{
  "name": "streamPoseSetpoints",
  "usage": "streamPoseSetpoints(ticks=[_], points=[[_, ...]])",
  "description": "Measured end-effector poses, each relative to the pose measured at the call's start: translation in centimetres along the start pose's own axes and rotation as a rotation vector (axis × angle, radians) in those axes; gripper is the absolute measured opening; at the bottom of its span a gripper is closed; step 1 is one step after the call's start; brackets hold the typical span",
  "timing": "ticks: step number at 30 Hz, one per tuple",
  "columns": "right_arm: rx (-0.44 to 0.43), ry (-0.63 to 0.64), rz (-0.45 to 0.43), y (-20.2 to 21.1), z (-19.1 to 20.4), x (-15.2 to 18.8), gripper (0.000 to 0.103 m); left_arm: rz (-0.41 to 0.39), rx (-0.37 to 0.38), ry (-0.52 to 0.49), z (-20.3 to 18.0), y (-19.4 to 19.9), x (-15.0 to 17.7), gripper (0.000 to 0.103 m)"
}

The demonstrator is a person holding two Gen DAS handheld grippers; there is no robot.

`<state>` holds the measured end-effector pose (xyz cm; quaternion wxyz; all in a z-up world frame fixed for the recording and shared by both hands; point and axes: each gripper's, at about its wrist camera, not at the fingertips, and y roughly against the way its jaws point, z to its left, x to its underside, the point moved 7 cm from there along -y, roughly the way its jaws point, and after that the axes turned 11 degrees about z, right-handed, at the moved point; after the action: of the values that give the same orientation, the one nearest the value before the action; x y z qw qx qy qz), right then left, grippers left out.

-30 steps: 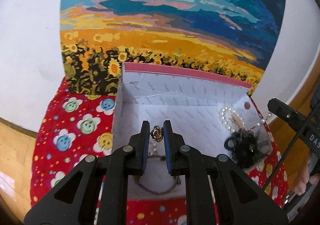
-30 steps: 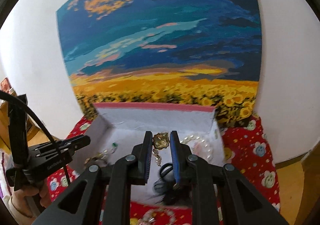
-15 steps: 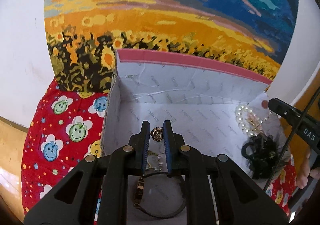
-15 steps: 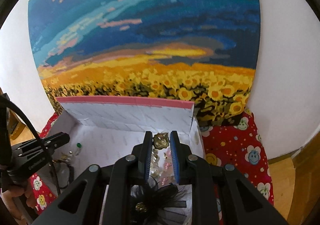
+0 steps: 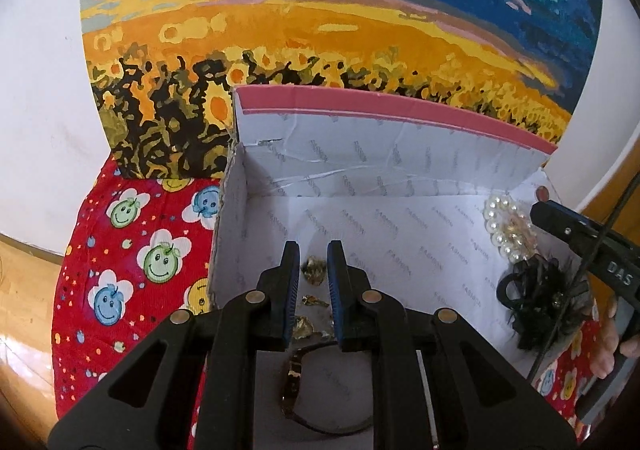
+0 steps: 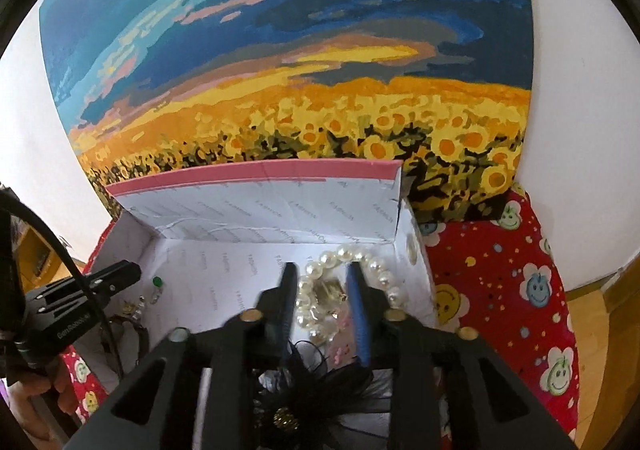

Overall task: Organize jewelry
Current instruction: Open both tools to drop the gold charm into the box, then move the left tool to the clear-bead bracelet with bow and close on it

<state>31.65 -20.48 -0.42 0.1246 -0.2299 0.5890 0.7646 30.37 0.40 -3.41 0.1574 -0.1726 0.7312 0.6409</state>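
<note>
Both claws sorting jewelry into the white box [image 5: 400, 185]

Left claw [image 5: 313, 274] and right claw [image 6: 322, 290] are gaping, holding nothing, hovering over gold pieces [image 5: 314, 270] and pearl bracelet [image 6: 352, 256] for separate grouping.

The word "FASHION" is printed in small grey letters, repeated in rows, over the white inside of the box [image 5: 400, 185], on its floor and back flap alike. In the left wrist view the right gripper [image 5: 592, 246] bears white letters "DAS", cut off at the picture's edge. In the right wrist view the left gripper [image 6: 84, 290] carries a white label that seems to read "GenRobot.AI", though it is small and blurred.
</note>
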Motion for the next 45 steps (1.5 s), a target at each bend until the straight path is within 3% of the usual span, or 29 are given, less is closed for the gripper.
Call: streamPoseSetpoints(ticks=[4, 6, 8, 17, 28, 39, 45], points=[[-0.020, 0.011, -0.015, 1.3, 0.4, 0.3, 0.049, 0.015, 0.010, -0.005, -0.3, 0.3, 0.2, 0.026], [-0.029, 0.027, -0.020, 2.3, 0.6, 0.5, 0.049, 0.008, 0.031, -0.003, -0.6, 0.9, 0.4, 0.048], [-0.036, 0.040, -0.020, 3.0, 1.0, 0.7, 0.051, -0.005, 0.057, -0.003, -0.9, 1.6, 0.5, 0.062], [-0.074, 0.089, -0.032, 7.2, 2.2, 2.7, 0.061, -0.007, 0.069, -0.014, -1.7, 4.9, 2.3, 0.064], [-0.129, 0.108, -0.035, 12.7, 2.5, 6.9, 0.063, -0.020, 0.076, -0.030, -2.4, 9.3, 7.0, 0.064], [-0.124, 0.083, -0.008, 13.5, 1.5, 10.5, 0.063, 0.015, 0.088, -0.099, -6.5, 9.0, 11.6, 0.064], [-0.129, 0.059, -0.005, 14.1, 0.3, 12.0, 0.063, 0.047, 0.087, -0.120, -8.8, 7.5, 12.5, 0.064]])
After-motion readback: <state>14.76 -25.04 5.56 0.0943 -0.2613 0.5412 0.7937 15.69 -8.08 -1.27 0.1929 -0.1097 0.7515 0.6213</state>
